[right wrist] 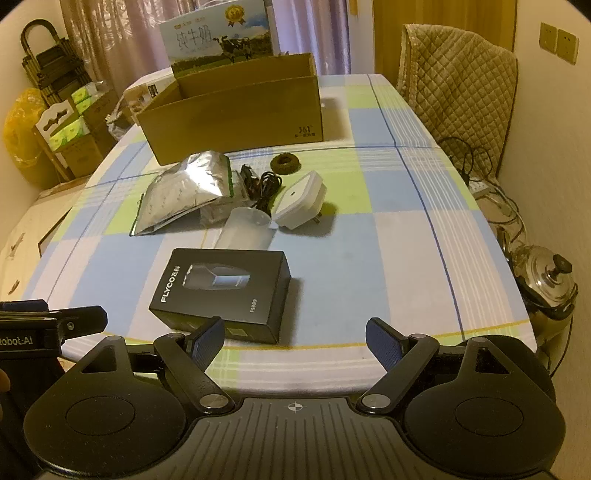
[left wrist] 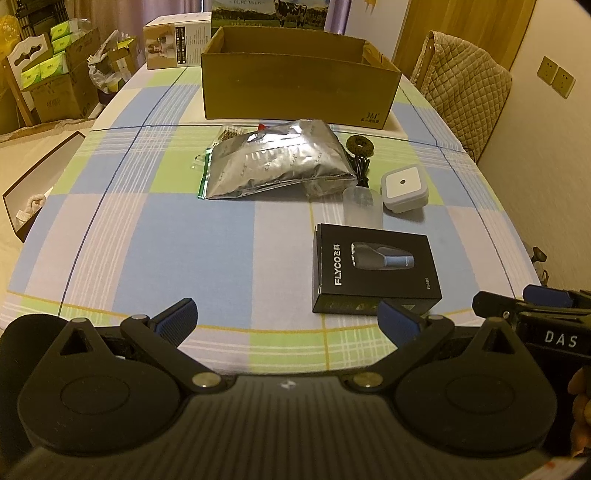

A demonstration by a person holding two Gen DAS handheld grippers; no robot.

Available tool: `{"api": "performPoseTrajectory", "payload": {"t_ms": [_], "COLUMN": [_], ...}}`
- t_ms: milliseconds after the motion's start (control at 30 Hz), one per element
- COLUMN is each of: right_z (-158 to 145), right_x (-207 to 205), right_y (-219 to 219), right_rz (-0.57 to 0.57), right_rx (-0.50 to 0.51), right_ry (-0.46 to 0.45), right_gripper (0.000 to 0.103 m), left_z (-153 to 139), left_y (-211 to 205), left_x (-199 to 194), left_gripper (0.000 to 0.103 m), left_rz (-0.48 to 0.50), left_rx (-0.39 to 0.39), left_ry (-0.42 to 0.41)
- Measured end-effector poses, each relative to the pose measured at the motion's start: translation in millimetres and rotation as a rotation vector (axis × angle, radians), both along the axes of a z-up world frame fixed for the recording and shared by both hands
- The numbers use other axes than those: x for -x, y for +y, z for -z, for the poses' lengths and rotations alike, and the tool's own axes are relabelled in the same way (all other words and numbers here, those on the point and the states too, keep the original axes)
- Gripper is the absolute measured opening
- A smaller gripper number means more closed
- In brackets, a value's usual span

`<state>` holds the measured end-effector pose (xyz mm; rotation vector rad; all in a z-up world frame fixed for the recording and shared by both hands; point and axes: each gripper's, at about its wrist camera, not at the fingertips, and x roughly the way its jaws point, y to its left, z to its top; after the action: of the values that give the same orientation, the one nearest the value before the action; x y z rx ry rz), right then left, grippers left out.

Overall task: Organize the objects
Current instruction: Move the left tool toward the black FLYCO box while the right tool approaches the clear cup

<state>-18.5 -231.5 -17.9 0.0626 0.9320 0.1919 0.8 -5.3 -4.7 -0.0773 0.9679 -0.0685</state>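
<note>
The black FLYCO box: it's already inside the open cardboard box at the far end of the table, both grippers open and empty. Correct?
Not quite. The black FLYCO box lies on the checked tablecloth in front of the cardboard box, as the left wrist view shows. The left gripper and right gripper are indeed open and empty.

Bare cloth flanks the black box [right wrist: 221,293]; foil bag [left wrist: 273,162] and clutter crowd the cardboard box [left wrist: 299,88].

"FLYCO" on black box [left wrist: 376,273]; "PURE MILK" on milk carton [left wrist: 266,11].
</note>
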Motion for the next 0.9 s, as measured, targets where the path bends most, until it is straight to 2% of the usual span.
{"api": "performPoseTrajectory", "payload": {"t_ms": [367, 700, 900], "right_z": [1.8, -2.8, -6.6], "right_x": [-1.5, -7.0, -10.8], "right_y": [-2.2, -7.0, -8.9], "right_rz": [-0.022, -0.109, -0.182], "right_rx": [0.006, 0.022, 0.018], "right_ry": [-0.004, -0.049, -0.067], "right_gripper": [0.082, 0.082, 0.082], "left_z": [2.3, -3.2, -4.8], "left_y": [1.1, 4.5, 0.0], "left_x": [-4.3, -16.1, -23.0], "left_gripper": [0.102, 0.102, 0.102], "left_rz": [0.036, 0.149, 0.223], "left_rx": [-0.003, 0.008, -0.031], "left_ry": [-0.004, -0.022, -0.035]}}
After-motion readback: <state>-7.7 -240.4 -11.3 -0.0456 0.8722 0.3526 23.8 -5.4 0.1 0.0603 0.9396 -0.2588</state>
